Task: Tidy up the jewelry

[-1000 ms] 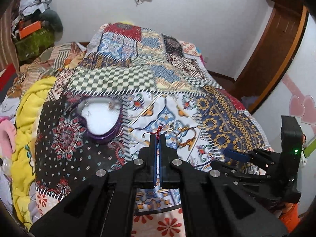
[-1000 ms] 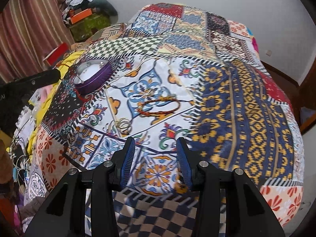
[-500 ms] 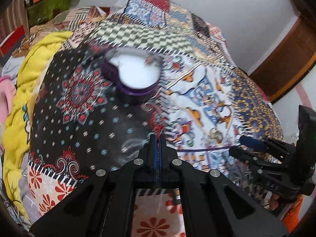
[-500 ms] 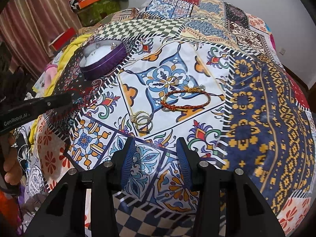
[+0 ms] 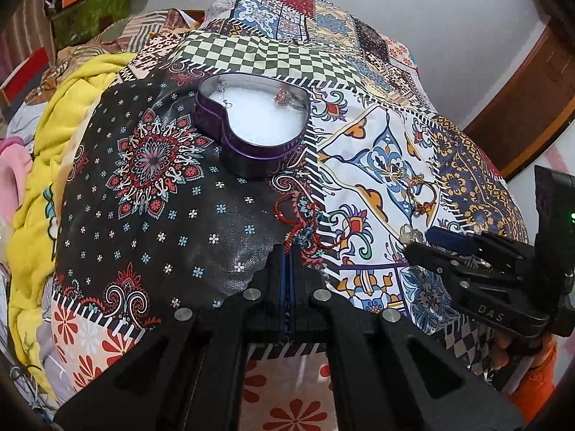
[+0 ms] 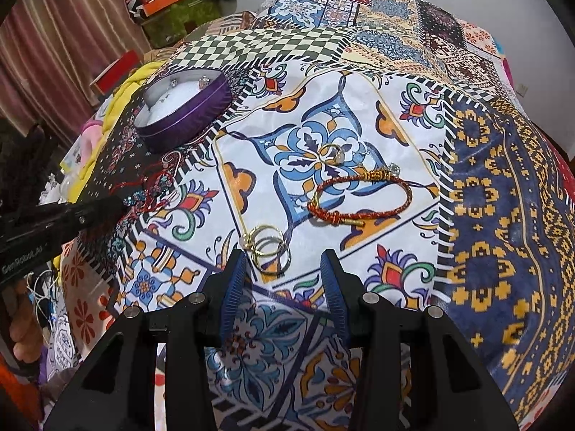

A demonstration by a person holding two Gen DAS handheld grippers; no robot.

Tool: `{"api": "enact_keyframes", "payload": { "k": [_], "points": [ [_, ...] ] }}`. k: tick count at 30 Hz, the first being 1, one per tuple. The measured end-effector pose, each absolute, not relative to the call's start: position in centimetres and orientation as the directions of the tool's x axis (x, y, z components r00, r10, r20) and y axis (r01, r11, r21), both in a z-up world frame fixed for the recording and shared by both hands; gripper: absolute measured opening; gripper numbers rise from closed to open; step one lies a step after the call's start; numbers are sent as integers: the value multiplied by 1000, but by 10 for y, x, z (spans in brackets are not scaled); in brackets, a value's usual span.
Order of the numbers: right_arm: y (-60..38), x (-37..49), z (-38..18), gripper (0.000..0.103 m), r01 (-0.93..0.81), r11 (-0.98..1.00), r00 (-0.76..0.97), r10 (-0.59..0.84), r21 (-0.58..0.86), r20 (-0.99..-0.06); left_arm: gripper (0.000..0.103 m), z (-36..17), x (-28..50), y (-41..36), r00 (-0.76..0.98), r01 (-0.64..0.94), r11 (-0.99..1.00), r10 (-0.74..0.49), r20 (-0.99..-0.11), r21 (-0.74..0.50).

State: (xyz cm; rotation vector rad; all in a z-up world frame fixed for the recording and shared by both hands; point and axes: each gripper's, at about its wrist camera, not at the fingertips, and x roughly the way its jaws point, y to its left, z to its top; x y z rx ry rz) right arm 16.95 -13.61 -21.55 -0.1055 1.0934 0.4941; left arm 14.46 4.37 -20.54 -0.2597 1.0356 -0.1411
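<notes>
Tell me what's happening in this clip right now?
A person is sorting jewelry on a patchwork bedspread with two handheld grippers. The left gripper is shut on a red string bracelet, short of the open purple heart-shaped tin, which already holds a few small pieces on its white lining. The right gripper is open, just short of a cluster of gold hoops. A red and gold beaded bracelet and a ring lie on the spread.
</notes>
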Motion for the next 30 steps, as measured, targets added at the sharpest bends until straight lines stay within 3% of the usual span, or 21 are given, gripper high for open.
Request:
{"api": "enact_keyframes", "payload": {
  "k": [5,16,30],
  "points": [
    [-138,172,-214,20,-426,889,371,338,165,-865,0,-198,145,41,518,4,961,-239,-821,-277],
    [-146,163,-195,20,-420,891,411,356,172,-840,0,-153,142,31,607,50,964,-236,-759,-260],
    [-135,159,-136,20,-454,877,535,409,157,-739,0,-95,132,36,727,69,972,-202,-657,-222]
  ]
}}
